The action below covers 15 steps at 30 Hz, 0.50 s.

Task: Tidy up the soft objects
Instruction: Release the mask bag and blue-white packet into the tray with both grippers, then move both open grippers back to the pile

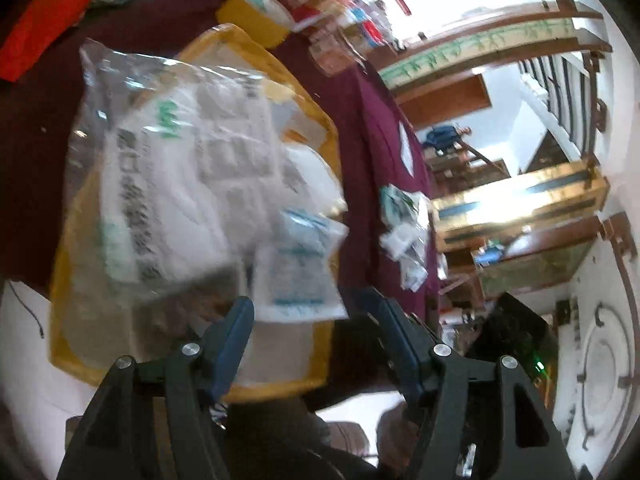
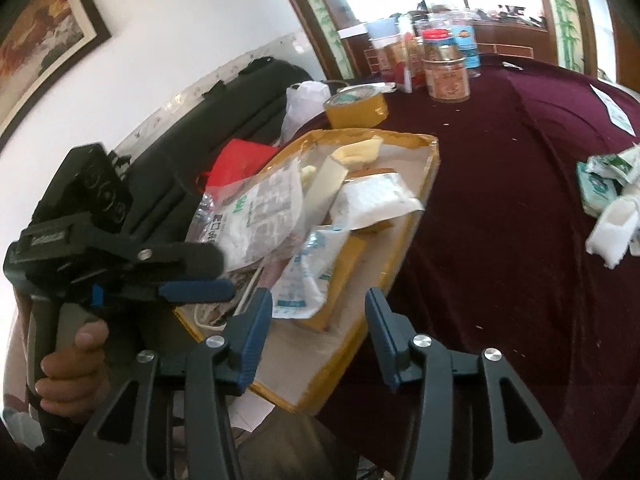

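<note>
Crinkly clear plastic: big printed bag (image 2: 256, 216) and small blue-print pouch (image 2: 308, 276) lie in the yellow cardboard tray (image 2: 424, 160) on the maroon cloth, more packets (image 2: 608, 200) well right of the tray. Likely light, floppy, slippery; I'd pinch a flat sealed edge, not the puffy middle. Left gripper (image 1: 304, 320) jaws wide, empty, over the tray's near end. Right gripper (image 2: 316, 312) also wide, empty. Left view motion-blurred; print unreadable, items under the bags hidden.
</note>
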Tool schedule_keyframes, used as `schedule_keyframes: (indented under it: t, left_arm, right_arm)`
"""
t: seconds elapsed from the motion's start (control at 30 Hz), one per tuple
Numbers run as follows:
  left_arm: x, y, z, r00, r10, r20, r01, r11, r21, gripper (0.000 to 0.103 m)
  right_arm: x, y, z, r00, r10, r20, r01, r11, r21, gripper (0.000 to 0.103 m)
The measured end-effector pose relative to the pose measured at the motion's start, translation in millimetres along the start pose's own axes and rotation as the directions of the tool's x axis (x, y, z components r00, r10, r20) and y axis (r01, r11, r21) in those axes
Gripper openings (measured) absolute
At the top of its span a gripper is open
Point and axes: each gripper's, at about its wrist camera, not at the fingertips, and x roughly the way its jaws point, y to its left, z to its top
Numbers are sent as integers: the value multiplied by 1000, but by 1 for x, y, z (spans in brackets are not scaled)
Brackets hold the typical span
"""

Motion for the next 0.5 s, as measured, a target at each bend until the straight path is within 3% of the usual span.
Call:
schedule_keyframes:
  t: [0.07,0.27,0.5]
  left_arm:
    - [0,-8,-6,1000,-7,-11,8,1000,19,68]
    - [0,-46,-21,998,63,29,-66,988,138,68]
    - [23,-92,-39,977,166,136,-199,938,283,68]
  right_arm:
    - [-6,-8,-1,1000,-3,16,3,1000,26,52]
    - [-21,-42,-3,998,-31,56,24,992,125,64]
    - [-39,-84,-14,992,-89,89,68,975,214,68]
